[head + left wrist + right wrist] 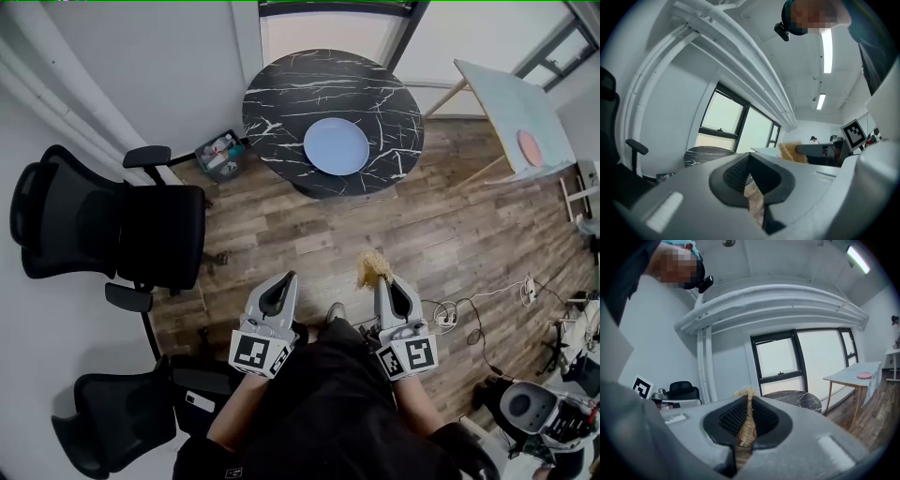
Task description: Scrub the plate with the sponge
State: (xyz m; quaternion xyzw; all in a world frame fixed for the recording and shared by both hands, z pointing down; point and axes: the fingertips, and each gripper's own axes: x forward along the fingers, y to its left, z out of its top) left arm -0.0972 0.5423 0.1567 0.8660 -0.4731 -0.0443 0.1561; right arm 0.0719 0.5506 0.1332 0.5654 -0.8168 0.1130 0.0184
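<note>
Nearest me, well short of the round tabletop (281, 98), both tools hung level over the wooden floor (281, 225). The left hand-held gripper (286, 279) was closed with nothing between its jaws. The right hand-held gripper (382, 283) was clamped on the straw-coloured sponge (374, 267), which stuck out past its tips. I judged this the approach step, with no scrubbing begun. The next move called for carrying the sponge forward and lowering it onto the plate (336, 146), which lay flat on the tabletop's near right part. I counted one plate, one sponge, two grippers, and two black chairs (159, 234) left of the tabletop.
</note>
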